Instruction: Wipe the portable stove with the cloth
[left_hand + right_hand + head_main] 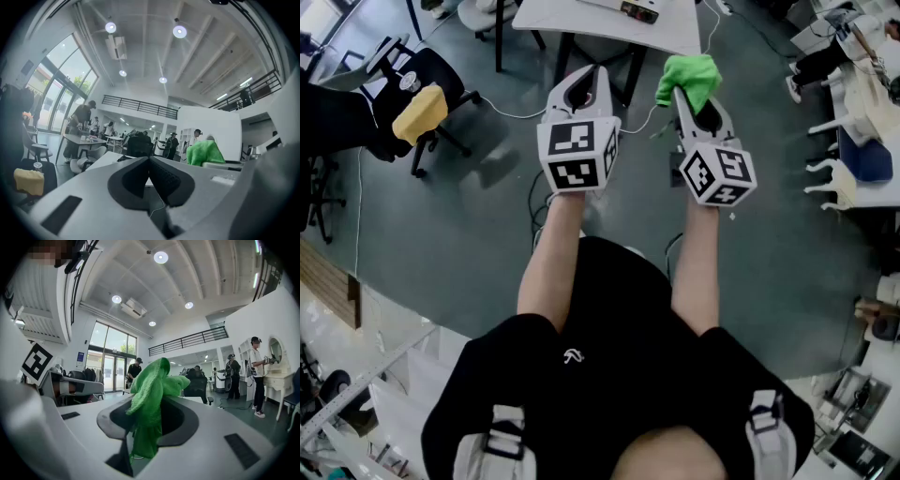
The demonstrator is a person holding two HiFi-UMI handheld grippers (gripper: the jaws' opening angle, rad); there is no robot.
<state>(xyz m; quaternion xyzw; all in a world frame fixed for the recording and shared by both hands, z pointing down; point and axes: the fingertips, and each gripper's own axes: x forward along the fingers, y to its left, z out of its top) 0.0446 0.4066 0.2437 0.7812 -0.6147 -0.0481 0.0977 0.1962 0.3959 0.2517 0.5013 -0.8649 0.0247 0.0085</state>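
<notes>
Floor (487,225) open; right hand-held gripper (697,105) pinches cloth (688,75)

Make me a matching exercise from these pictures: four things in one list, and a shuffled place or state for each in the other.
Things:
1. left gripper
2. right gripper
3. yellow bundle
4. white table

Places or states:
A. shut on the green cloth
B. on the floor beyond both grippers
C. shut, nothing between its jaws
D. lying on a black chair

Pairs: 1-C, 2-A, 3-D, 4-B
</notes>
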